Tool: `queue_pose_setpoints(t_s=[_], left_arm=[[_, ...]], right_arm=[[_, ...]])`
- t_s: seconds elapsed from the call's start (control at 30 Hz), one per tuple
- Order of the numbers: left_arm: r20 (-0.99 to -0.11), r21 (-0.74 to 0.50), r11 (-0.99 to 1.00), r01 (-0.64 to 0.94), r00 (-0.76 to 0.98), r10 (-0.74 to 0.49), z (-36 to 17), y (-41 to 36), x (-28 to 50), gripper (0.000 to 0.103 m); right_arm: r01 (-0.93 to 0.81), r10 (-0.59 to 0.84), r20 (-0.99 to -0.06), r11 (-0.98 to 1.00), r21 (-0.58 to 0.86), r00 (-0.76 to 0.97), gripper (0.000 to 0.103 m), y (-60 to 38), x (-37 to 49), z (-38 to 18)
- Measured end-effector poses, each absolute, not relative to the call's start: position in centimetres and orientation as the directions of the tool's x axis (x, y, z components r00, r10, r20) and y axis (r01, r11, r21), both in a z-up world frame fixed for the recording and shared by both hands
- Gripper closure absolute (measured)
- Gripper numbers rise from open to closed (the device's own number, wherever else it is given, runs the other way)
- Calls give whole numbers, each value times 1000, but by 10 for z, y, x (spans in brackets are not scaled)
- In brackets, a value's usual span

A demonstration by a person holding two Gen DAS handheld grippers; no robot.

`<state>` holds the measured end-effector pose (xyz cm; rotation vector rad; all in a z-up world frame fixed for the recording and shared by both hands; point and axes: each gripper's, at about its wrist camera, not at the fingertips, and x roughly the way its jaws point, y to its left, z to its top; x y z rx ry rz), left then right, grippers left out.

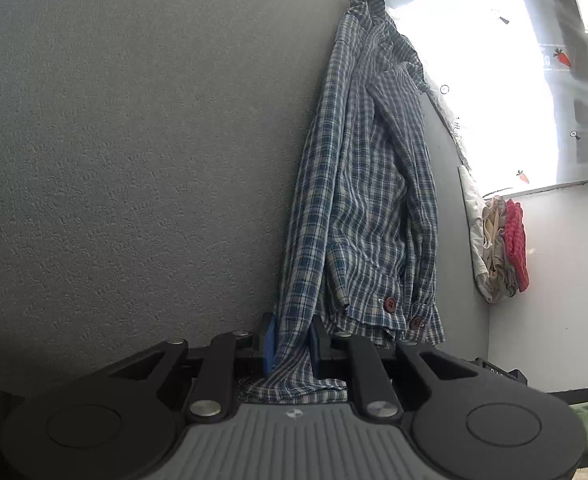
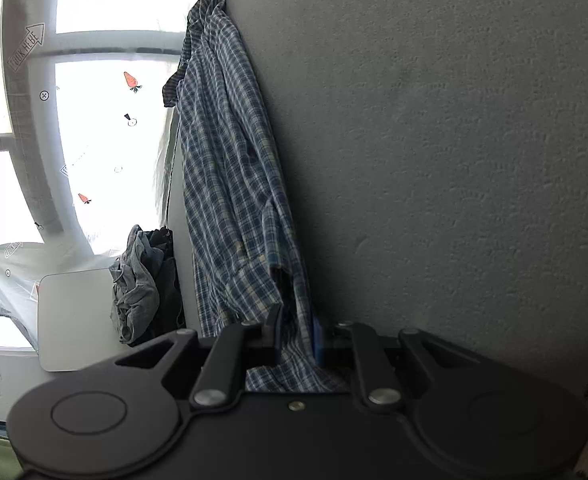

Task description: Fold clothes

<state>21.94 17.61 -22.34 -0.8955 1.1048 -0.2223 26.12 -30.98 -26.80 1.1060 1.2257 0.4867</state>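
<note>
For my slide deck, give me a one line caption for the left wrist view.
Left tongs shut on a blue plaid shirt stretched across the grey surface.

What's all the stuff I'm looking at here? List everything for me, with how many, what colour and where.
shirt: one, blue and white plaid, lying on the grey surface, pinched at two spots by the tools
surface: one, grey, textured, under the shirt
pale pile: one stack, cream, white and red, at the surface's far edge in the left view
dark pile: one heap, grey-blue and dark clothes, beyond the shirt in the right view
window: one, bright, behind a curtain with small carrot prints
panel: one, light grey, beside the dark pile
left tool: one, black with blue pads, shut on shirt fabric
right tool: one, black with blue pads, shut on shirt fabric
</note>
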Motion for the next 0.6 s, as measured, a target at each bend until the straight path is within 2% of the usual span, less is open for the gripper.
queue_pose_setpoints(t_s=[0.43,0.53,0.57,0.6], left_arm=[[-688,-716,655,-242,404,-603,-225,163,212,83],[-687,-718,653,-243,397,-608,-225,161,212,88],[-672,-734,634,-245,399,-624,-225,161,213,94],[-654,-751,613,-246,402,-640,-225,160,213,94]], right_arm=[[284,839,-466,391,875,281,86,-310,240,-279],[255,825,-492,431,866,277,88,-306,242,-271],[239,826,-491,435,868,278,90,-305,243,-268],[223,827,-488,438,871,281,92,-304,244,-264]])
